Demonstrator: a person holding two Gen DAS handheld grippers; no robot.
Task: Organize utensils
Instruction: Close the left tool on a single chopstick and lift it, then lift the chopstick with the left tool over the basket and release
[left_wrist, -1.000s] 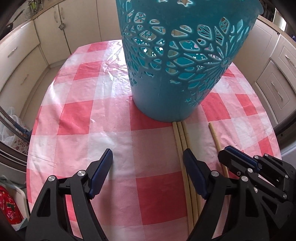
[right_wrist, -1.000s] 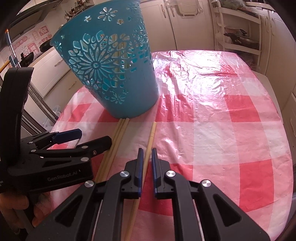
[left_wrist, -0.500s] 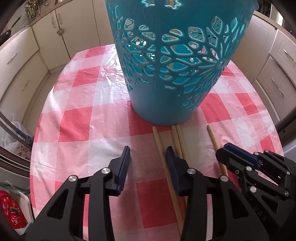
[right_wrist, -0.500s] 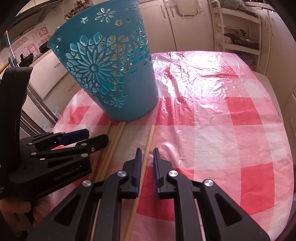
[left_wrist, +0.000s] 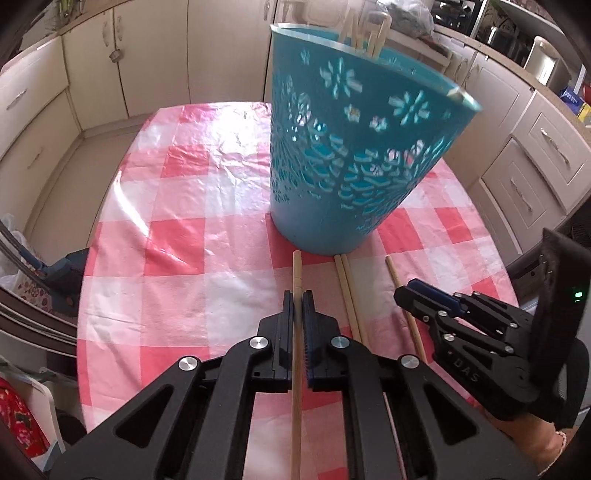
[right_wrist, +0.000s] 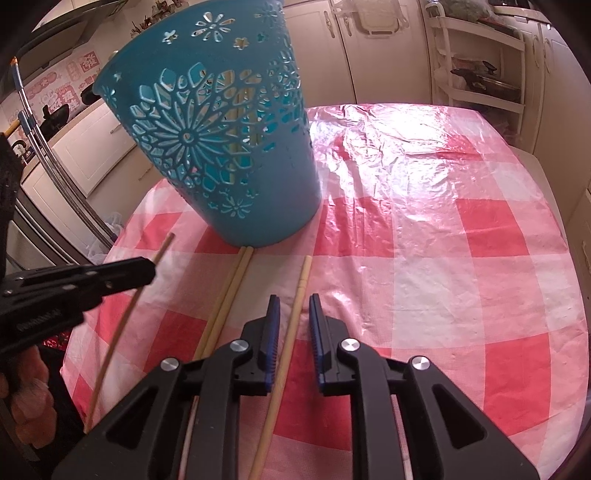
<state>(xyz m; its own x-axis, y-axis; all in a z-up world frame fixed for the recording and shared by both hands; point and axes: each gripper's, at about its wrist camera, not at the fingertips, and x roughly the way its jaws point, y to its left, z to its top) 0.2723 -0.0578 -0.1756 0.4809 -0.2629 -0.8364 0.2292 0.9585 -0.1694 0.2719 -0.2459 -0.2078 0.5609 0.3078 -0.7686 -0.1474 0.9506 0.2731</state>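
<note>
A tall teal cut-out basket (left_wrist: 354, 162) (right_wrist: 225, 147) stands on the red-and-white checked table; several chopsticks poke above its rim (left_wrist: 369, 33). My left gripper (left_wrist: 297, 300) is shut on a wooden chopstick (left_wrist: 296, 269), lifted off the cloth; it also shows in the right wrist view (right_wrist: 122, 325). Two chopsticks (left_wrist: 349, 291) (right_wrist: 225, 299) lie side by side near the basket's base. My right gripper (right_wrist: 294, 306) is open, its jaws either side of another chopstick (right_wrist: 295, 310) on the cloth, also seen in the left wrist view (left_wrist: 397, 284).
Cream kitchen cabinets (left_wrist: 110, 62) surround the table (right_wrist: 461, 229). A white shelf rack (right_wrist: 476, 66) stands at the back right. A metal stand (right_wrist: 48, 162) rises at the table's left edge. Drawers (left_wrist: 532, 173) are close on the right.
My left gripper closed on one chopstick and raised it, pulling back from the basket. My right gripper opened wider around its chopstick.
</note>
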